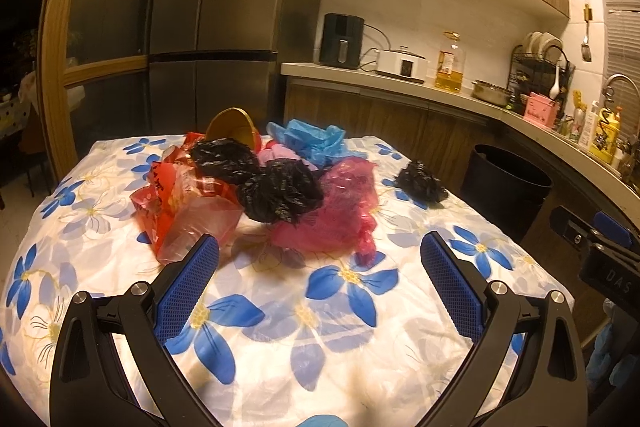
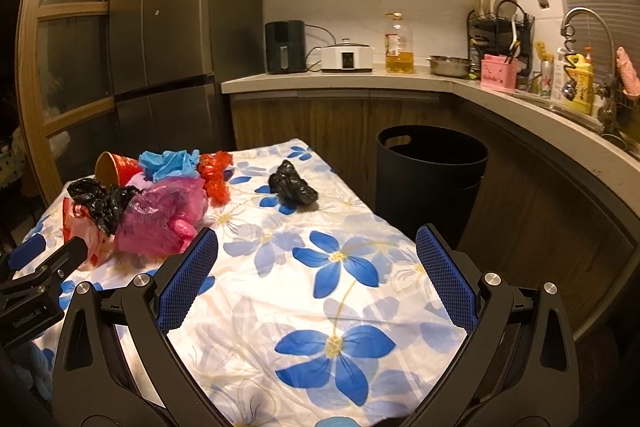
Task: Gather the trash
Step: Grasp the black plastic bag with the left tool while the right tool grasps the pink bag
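Observation:
A heap of crumpled plastic bags lies on the flowered tablecloth (image 1: pixel 280 327): a pink bag (image 1: pixel 340 211) (image 2: pixel 160 219), black bags (image 1: pixel 276 187) (image 2: pixel 104 203), a red bag (image 1: pixel 180 203), a blue bag (image 1: pixel 312 139) (image 2: pixel 168 161) and a tipped paper cup (image 1: pixel 234 125) (image 2: pixel 110 167). One black bag (image 1: pixel 422 183) (image 2: pixel 292 185) lies apart, nearer the black bin (image 2: pixel 432 167) (image 1: pixel 504 183) that stands on the floor beside the table. My left gripper (image 1: pixel 320 255) is open, just short of the heap. My right gripper (image 2: pixel 316 251) is open over bare cloth, with nothing between its fingers.
A kitchen counter (image 2: pixel 340 79) with an air fryer, a cooker, an oil bottle, a dish rack and a sink runs behind and to the right. A tall fridge (image 1: pixel 216 19) stands behind the table. The other gripper shows at each view's edge.

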Tool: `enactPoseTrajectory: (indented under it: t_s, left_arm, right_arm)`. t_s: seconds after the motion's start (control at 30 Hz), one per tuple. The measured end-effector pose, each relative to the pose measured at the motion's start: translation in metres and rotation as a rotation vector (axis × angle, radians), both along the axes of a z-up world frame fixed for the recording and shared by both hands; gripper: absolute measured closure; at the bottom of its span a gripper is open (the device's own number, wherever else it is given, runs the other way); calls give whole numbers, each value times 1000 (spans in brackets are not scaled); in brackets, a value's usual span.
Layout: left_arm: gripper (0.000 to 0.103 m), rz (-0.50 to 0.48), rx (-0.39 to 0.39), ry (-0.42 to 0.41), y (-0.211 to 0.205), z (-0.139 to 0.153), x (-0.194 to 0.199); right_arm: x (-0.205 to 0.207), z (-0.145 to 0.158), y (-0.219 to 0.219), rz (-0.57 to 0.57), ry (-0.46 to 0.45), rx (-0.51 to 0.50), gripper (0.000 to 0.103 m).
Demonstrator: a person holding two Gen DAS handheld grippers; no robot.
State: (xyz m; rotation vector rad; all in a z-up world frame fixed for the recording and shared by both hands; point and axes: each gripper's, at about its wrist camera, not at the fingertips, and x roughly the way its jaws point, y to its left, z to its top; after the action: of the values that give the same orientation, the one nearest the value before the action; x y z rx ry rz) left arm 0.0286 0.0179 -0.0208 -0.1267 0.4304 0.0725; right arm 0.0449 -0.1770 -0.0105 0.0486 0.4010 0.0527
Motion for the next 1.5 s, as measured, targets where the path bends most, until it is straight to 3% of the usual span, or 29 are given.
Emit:
enactPoseTrajectory:
  t_s: [0.2,0.47,0.7,0.8,0.9,0.97,1.03,1.5]
  left_arm:
    - [7,115,-3,-27,27,-1,2]
    - [7,246,-3,-63,60,0,-1]
    - [7,285,-21,-38,85,-7,6]
    - [7,288,-32,-30,90,-8,8]
    - [7,290,-30,-26,92,-8,8]
    - [7,291,-33,-22,93,-9,9]
    - [7,289,-40,-19,94,-9,9]
    - [9,166,-65,13,61,-20,34]
  right_arm:
    - [27,-13,23,133,0,40,6]
    - [71,-36,91,378,26,68,26]
    - [94,-43,135,473,44,61,40]
    - [102,-45,150,500,54,49,52]
    - [110,-49,156,522,79,49,72]
    - [111,-51,157,539,87,48,95]
    - [109,-51,157,548,85,45,100]
    - [62,-35,79,411,18,38,102]
